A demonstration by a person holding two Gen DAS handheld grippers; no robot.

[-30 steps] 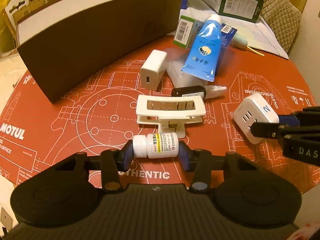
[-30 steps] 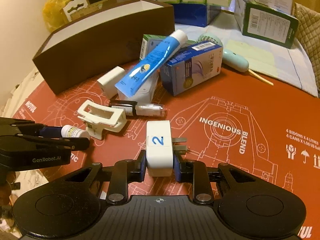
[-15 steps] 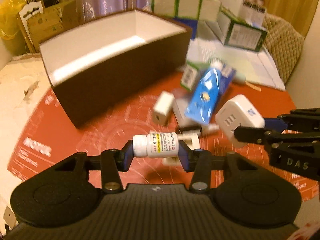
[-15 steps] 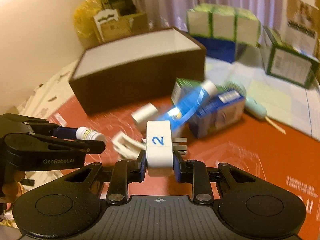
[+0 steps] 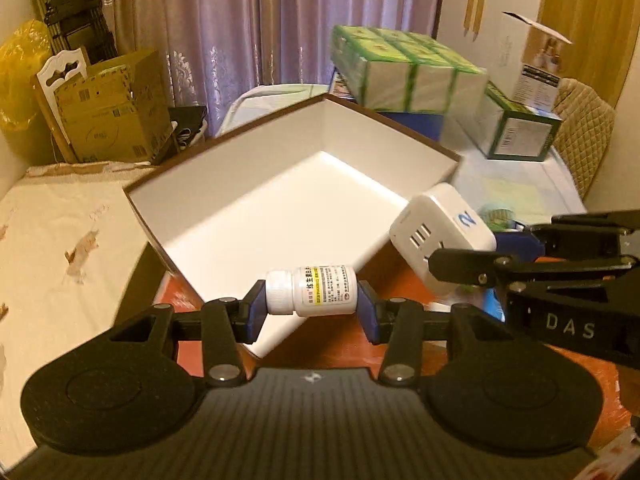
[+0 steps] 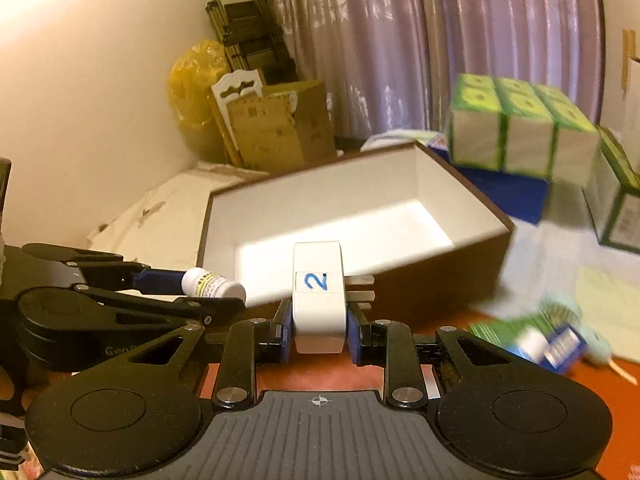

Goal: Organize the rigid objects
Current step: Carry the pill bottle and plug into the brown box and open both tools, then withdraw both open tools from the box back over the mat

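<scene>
My left gripper is shut on a small white pill bottle, held sideways by its cap and base. My right gripper is shut on a white plug adapter marked with a blue 2, its metal prongs pointing right. Both hang in the air in front of a brown box with a white inside, near its front wall. In the left wrist view the adapter and right gripper sit at the right. In the right wrist view the bottle and left gripper sit at the left.
The red printed mat lies below, with blurred green and blue boxes at its right. Green-wrapped cartons stand behind the brown box. Cardboard boxes and a yellow bag stand by the curtain. A cream surface lies at the left.
Both grippers have risen from the mat with their objects and moved toward the brown box. Its white inside now shows; the clutter on the mat has dropped out of view.
</scene>
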